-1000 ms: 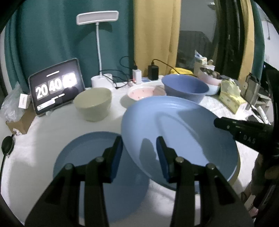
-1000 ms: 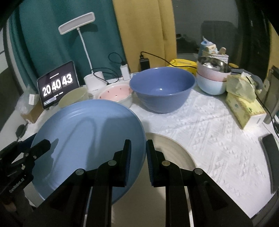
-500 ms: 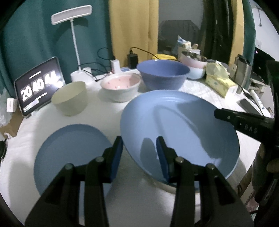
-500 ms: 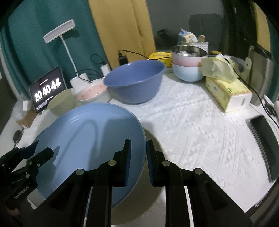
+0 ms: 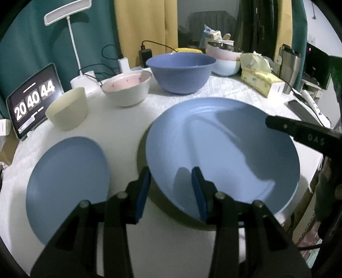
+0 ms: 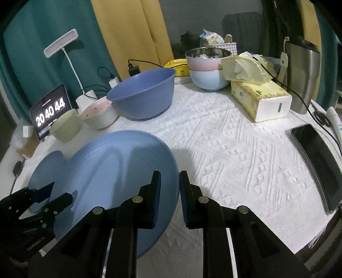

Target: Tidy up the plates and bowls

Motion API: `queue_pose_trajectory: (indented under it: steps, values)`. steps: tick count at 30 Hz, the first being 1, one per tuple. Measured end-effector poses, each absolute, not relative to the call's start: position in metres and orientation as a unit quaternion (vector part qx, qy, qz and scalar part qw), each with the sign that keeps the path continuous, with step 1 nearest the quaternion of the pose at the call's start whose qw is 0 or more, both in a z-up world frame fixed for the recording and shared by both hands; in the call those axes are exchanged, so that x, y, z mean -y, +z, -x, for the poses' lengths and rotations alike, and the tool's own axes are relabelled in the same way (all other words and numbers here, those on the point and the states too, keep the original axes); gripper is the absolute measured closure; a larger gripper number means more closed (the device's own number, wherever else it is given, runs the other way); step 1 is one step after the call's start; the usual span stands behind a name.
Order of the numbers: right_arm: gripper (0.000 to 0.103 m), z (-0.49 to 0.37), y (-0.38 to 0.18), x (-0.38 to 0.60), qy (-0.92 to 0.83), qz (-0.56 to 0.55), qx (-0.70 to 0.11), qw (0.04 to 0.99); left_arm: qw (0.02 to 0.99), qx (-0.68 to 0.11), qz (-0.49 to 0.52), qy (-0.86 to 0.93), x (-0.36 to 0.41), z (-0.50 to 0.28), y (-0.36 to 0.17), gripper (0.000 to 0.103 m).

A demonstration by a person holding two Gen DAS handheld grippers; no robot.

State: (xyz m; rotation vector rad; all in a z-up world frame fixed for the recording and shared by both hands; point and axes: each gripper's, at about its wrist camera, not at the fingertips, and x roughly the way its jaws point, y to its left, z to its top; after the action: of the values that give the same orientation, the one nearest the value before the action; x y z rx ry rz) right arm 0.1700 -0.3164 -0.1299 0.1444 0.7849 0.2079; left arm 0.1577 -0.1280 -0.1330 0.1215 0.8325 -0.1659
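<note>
Both grippers are angled down onto the large blue plate (image 5: 222, 149), one on each side of it. The left gripper (image 5: 171, 188) straddles the plate's near-left rim, one finger under it and one over, and grips it. The right gripper (image 6: 170, 192) pinches the opposite rim between its narrow jaws and grips the same plate. In the left wrist view the right gripper's black finger reaches in over the plate's far-right edge.

The plate is tilted and held off the white tablecloth (image 6: 224, 149), with a dark shadow under its near edge.

Around the large plate:
- The small blue plate (image 5: 68, 181) lies flat on the cloth just left of it; their edges are close, and I can't tell whether they touch.
- The cream bowl (image 5: 68, 109) sits beyond the small plate, well clear.
- The pink-lined bowl (image 5: 128, 89) and the big blue bowl (image 5: 181, 70) are behind the plate, both upright and apart from it.
- Stacked pastel bowls (image 6: 207, 70) are further back to the right, with the tissue box (image 6: 260, 98) beside them.
- The phone (image 6: 318, 164) is far right, near the table edge.
- The tablet clock (image 5: 32, 100) and the desk lamp (image 5: 68, 12) are back left.
</note>
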Motion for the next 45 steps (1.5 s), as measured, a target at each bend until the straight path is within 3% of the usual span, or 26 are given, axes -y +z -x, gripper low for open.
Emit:
queue_pose_trajectory:
  steps: [10,15,45]
  values:
    - [0.082,-0.164,-0.13,0.322,0.083,-0.057,-0.374,0.922,0.897,-0.429,-0.056,-0.09,0.133,-0.156,-0.144,0.061]
    - [0.073,-0.162,-0.126,0.322,0.076,-0.052,-0.369,0.925,0.902,-0.42,-0.048,-0.094,0.129,-0.154,-0.138,0.059]
    - [0.073,-0.171,-0.103,0.242,0.097,0.006,-0.371,0.924,0.932,-0.358,0.028,-0.049,0.046,-0.149,-0.111,0.057]
